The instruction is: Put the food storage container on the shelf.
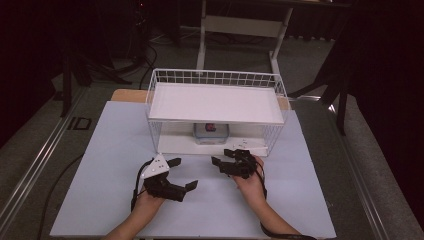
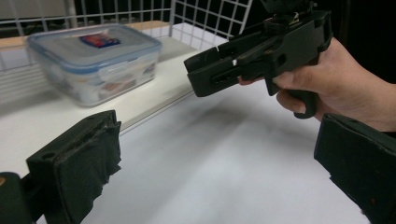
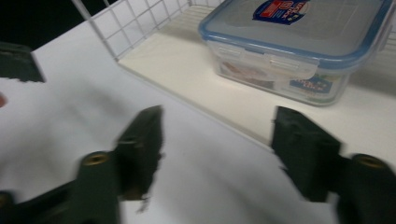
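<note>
We are holding a gripper in each hand above the white table (image 1: 100, 165), just in front of a white wire rack (image 1: 216, 80). The thing we are working with is a clear plastic container (image 1: 211, 133) with a blue-rimmed snap lid and a red and blue label on top. It is sitting on the rack's bottom shelf, under the white upper shelf, near the front edge and roughly in the middle of the opening.

Our right gripper (image 1: 224, 156) is hanging close before the rack's open front, pointing toward the left of the high view. Its jaws are standing well apart with nothing between them. In the right gripper view the container (image 3: 299, 46) is lying beyond the jaws and clear of them, further in on the shelf, nearer the right-hand jaw than the left one. The shelf's front lip is running between the fingertips (image 3: 299, 149) and the container, so nothing is touching it.

Our left gripper (image 1: 184, 174) is resting lower and to the left, well apart from the rack, its grey plate on top. Its jaws are also spread wide and are gripping nothing. In the left gripper view the container (image 2: 93, 60) is showing far off at upper left, and the right gripper (image 2: 205, 74) is crossing the upper right, a hand wrapped round its handle.
</note>
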